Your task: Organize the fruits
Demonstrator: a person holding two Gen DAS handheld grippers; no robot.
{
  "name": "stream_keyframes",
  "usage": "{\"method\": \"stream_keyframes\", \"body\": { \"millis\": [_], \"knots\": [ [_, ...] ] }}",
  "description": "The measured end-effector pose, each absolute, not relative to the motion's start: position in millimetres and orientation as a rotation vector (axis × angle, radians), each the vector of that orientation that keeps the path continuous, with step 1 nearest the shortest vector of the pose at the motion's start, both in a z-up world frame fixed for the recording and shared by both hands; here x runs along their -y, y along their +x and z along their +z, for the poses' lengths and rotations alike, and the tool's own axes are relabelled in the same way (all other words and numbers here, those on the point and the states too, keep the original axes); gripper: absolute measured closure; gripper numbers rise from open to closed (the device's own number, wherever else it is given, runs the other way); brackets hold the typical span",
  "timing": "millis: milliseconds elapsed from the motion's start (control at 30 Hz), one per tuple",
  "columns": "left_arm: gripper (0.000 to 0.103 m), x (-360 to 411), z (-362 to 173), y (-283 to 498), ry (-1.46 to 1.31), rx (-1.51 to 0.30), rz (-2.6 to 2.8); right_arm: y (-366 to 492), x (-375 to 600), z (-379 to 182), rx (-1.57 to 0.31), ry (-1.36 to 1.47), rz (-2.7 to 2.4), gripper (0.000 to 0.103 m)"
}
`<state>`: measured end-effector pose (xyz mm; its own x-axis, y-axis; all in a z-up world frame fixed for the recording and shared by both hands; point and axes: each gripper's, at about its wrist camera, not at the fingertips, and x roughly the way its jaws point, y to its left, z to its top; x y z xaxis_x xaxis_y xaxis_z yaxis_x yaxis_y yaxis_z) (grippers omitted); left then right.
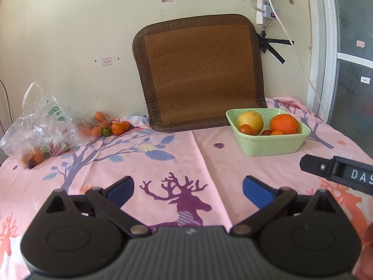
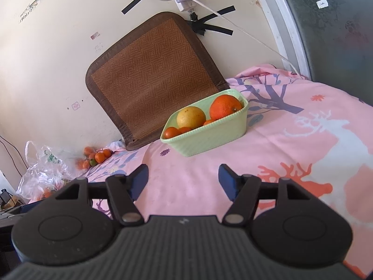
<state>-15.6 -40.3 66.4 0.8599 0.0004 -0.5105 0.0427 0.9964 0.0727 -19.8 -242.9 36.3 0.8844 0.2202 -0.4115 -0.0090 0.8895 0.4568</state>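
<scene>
A pale green bowl (image 1: 272,148) stands on the pink cloth at the right, holding a yellow fruit (image 1: 250,120), a large orange (image 1: 284,123) and a few small red-orange fruits. It also shows in the right wrist view (image 2: 209,137). Several small oranges and one green fruit (image 1: 106,131) lie loose by the wall at the left, also in the right wrist view (image 2: 98,157). My left gripper (image 1: 188,190) is open and empty, low over the cloth. My right gripper (image 2: 183,182) is open and empty, short of the bowl; its side shows in the left wrist view (image 1: 338,171).
A clear plastic bag (image 1: 38,128) with more fruit lies at the far left. A brown woven mat (image 1: 200,74) leans on the wall behind the bowl. A power strip with white cables (image 1: 265,11) hangs above. A glass door (image 1: 352,58) is at the right.
</scene>
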Motion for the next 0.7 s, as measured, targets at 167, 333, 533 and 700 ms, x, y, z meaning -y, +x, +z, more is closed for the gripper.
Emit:
{"method": "stream_keyframes", "body": {
  "millis": [167,333,533,700],
  "knots": [
    [0.000,41.4,67.3,-17.0,0.081,-0.528,-0.022,-21.1,242.5,37.9,-0.463,0.455,0.121,0.032],
    [0.000,41.6,68.7,-17.8,0.083,-0.524,-0.023,-22.0,242.0,39.0,-0.457,0.448,0.126,0.032],
    [0.000,41.1,72.3,-19.7,0.073,-0.515,-0.022,-22.9,241.4,39.6,-0.448,0.443,0.124,0.032],
    [0.000,40.8,73.5,-20.2,0.071,-0.509,-0.021,-22.3,242.2,38.6,-0.453,0.448,0.121,0.032]
  ]
}}
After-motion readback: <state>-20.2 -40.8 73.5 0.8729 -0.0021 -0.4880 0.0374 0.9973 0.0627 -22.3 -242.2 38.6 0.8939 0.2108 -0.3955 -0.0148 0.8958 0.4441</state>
